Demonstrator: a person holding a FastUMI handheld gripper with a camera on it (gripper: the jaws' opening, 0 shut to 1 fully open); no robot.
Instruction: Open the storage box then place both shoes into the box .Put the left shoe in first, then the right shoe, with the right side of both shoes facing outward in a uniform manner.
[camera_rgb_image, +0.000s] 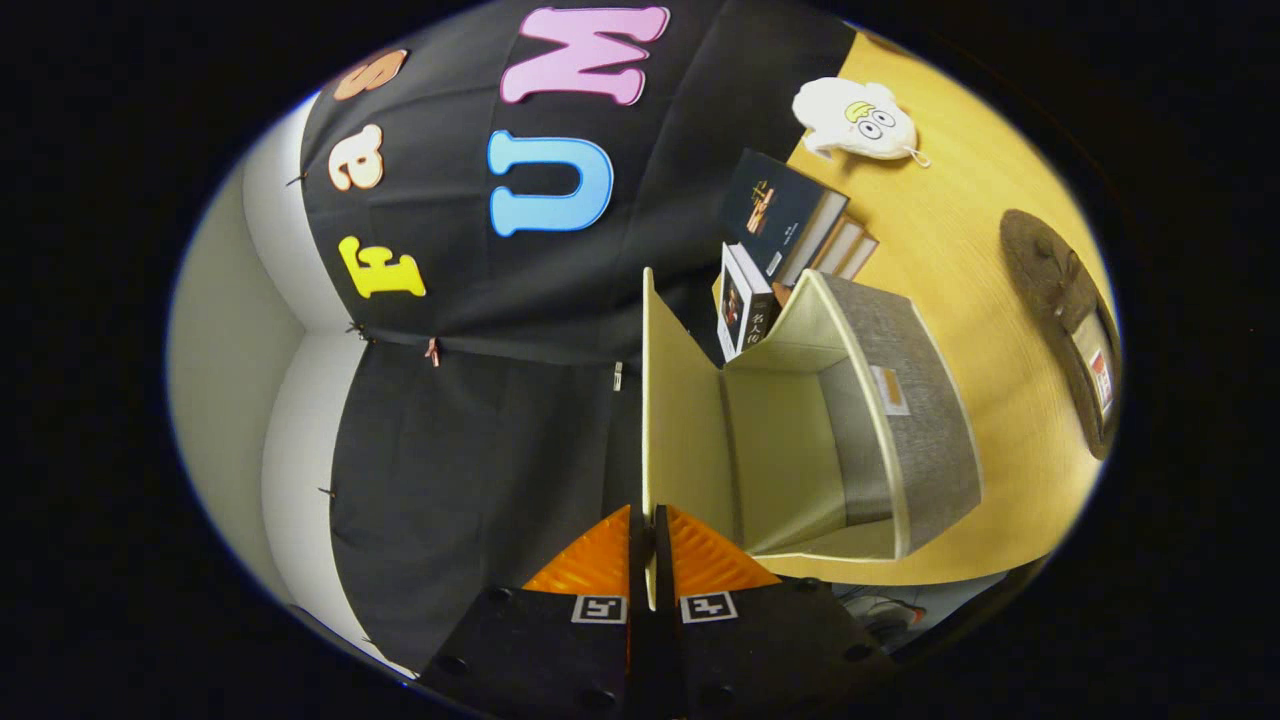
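The gripper (650, 555) has its two fingers pressed nearly together, pinching the thin edge of the lid (682, 400) of the storage box (905, 420); the lid's edge runs straight into the narrow slit between the fingertips, and both fingers bear on it. The lid is a pale cream panel, swung up and away from the box so that it stands clear of the opening, hinged along one side of the box. The box itself is grey fabric on the outside with a cream lining, and it sits on the yellow wooden table (960, 270) with its inside open to view; nothing can be seen in the part of the interior that shows. A small label is on the grey outer wall. Just beyond the box stands a group of books (790, 225), some upright and close against the box's far corner, with a dark-covered one leaning above the others. Farther off on the table lies a white plush toy (855, 118) with cartoon eyes, and well apart to the side rests a dark brown shoe (1065, 320), its insole visible
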